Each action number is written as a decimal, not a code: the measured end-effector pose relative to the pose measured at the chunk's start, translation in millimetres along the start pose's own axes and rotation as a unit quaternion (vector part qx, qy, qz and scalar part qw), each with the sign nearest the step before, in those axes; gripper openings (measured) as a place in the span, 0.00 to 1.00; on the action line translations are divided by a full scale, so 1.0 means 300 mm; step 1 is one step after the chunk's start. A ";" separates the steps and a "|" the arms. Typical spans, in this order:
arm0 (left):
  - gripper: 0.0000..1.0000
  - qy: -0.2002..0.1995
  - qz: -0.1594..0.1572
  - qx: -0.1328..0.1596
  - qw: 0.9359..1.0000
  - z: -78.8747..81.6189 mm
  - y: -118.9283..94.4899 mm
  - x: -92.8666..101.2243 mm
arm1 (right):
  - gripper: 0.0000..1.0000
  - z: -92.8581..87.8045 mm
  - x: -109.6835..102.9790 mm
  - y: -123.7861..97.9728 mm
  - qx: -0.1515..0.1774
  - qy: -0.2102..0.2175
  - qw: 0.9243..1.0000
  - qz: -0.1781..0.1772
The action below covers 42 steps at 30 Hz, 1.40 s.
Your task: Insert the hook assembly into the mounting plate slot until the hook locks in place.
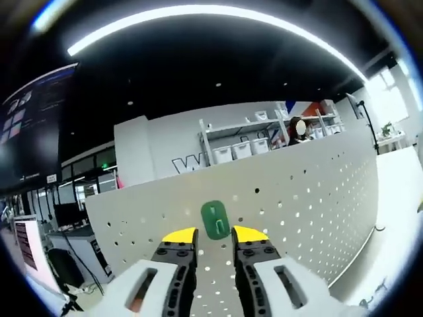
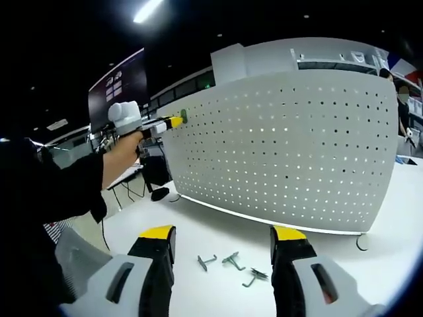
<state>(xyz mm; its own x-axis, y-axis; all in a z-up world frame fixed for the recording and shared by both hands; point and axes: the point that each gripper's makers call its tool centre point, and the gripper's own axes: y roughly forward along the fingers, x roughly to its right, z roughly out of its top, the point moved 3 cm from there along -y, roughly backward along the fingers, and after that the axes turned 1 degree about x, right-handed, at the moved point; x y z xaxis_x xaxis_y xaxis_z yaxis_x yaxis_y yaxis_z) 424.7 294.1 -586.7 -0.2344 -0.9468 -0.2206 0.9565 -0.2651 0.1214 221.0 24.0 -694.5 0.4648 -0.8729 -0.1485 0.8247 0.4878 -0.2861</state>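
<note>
Left gripper (image 1: 215,232) sat at the pegboard (image 1: 317,191), jaws apart, green hook (image 1: 215,219) between the tips, on the board. Right gripper (image 2: 223,236) open, hovering above loose metal hooks (image 2: 231,261) on the table (image 2: 383,218).

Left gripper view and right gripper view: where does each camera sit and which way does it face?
Left gripper view: rides the left hand-held gripper, close up facing the pegboard and a green hook just past its jaws.
Right gripper view: rides the right hand-held gripper, low over the table, facing loose hooks; the person's arm shows.
Shared: pegboard, green hook, left gripper.
</note>
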 end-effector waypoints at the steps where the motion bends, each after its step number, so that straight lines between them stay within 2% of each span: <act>1: 0.25 -0.004 -0.001 0.000 1.000 0.001 -0.019 0.003 | 0.57 0.003 0.001 -0.004 0.002 -0.002 1.000 -0.001; 13: 0.32 -0.033 -0.020 0.002 0.999 0.003 -0.201 0.054 | 0.57 0.030 0.002 -0.039 0.011 -0.014 1.000 -0.008; 21: 0.35 -0.048 -0.029 0.000 0.998 -0.007 -0.306 0.078 | 0.56 0.043 0.067 -0.072 0.020 -0.014 0.999 -0.037; 29: 0.35 -0.054 -0.044 -0.010 0.998 -0.038 -0.402 0.118 | 0.54 0.032 0.092 -0.078 0.017 -0.018 0.998 -0.050; 42: 0.36 -0.077 -0.069 -0.029 0.994 -0.088 -0.547 0.203 | 0.53 -0.006 0.086 -0.070 0.003 -0.020 0.999 -0.045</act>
<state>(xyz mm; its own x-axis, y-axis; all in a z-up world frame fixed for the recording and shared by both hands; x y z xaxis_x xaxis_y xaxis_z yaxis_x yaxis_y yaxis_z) 258.0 284.8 -645.6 -0.3840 -0.9198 -0.0806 0.9206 -0.3881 0.0437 215.2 -8.8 -694.2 0.4020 -0.9117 -0.0843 0.8653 0.4084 -0.2906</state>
